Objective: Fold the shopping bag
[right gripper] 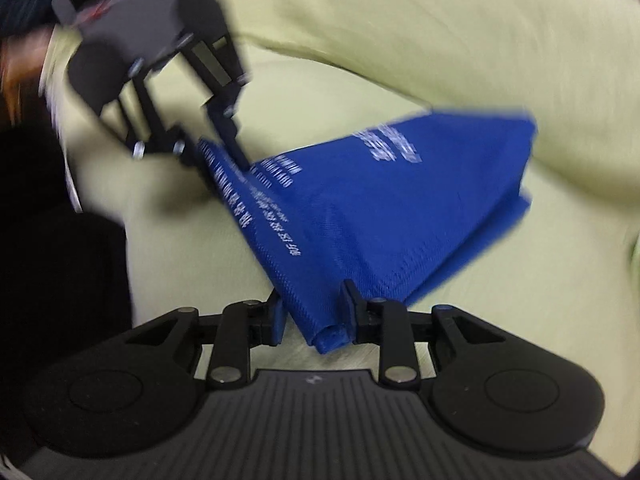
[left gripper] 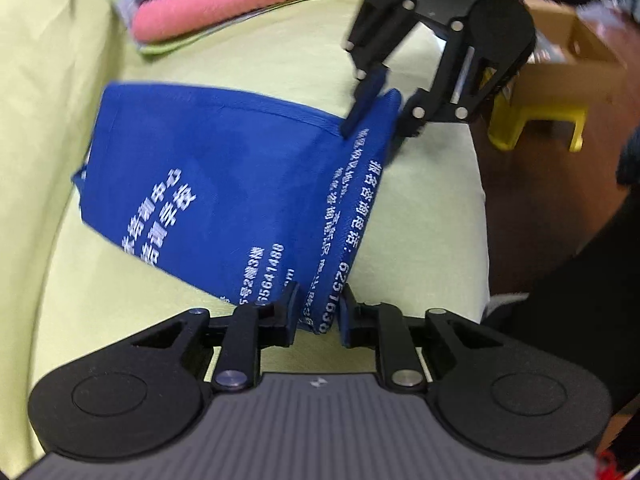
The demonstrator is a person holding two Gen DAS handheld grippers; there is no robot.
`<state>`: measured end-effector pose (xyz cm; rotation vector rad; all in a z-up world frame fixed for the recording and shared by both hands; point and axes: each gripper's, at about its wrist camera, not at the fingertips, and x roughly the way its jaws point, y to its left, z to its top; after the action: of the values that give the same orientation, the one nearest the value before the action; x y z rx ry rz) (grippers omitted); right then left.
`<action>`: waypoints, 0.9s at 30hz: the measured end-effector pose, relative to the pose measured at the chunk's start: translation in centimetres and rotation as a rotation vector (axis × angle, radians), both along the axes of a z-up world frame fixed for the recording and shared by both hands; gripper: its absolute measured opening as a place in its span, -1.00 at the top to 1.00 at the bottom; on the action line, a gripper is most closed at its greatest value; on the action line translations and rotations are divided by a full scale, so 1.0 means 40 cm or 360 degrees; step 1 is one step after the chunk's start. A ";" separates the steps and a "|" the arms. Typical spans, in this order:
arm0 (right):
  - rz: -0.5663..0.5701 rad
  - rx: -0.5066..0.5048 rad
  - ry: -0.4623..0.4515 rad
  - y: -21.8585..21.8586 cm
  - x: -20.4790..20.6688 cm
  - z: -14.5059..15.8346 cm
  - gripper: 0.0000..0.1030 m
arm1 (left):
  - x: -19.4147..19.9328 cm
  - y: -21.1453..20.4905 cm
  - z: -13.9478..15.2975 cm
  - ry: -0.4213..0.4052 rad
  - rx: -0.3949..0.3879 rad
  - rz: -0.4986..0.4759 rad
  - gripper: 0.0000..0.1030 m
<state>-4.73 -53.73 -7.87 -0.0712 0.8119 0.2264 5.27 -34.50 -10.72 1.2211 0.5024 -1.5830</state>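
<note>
The shopping bag (left gripper: pixel 224 184) is one blue cloth bag with white print, lying partly flat on a pale yellow-green sheet (left gripper: pixel 280 52) and lifted along one folded edge between the two tools. There are two grippers. The left gripper (left gripper: pixel 318 312) pinches one end of that raised edge: the blue fold sits between its two fingers with the pads against the cloth. The right gripper (right gripper: pixel 312 312) holds the other end, where the cloth is bunched into a small roll between its fingers; its right pad touches the roll, while on the left side the blur leaves it unclear how firmly it presses. Each wrist view shows the other tool at the far end of the same edge.

The sheet covers a soft, cushioned surface that rises into a rounded fold behind the bag. Beyond its edge is a brown floor (left gripper: pixel 532 208).

Near the back of the sheet lies a pile of folded cloths (left gripper: pixel 240 4), pink on top of a green one, with a blue and white one behind. On the floor stand one yellow stool (left gripper: pixel 536 120) and one cardboard box (left gripper: pixel 576 40). Nothing lies on the bag itself.
</note>
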 end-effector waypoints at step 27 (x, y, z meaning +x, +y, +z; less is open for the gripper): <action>-0.0811 0.1263 0.0552 -0.222 0.093 -0.048 0.65 | 0.105 -0.007 0.032 0.0102 -0.0086 0.0395 0.49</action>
<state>-1.02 -62.62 -9.80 0.9334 1.0043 0.0630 9.48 -34.79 -9.44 1.0276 0.6239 -1.4177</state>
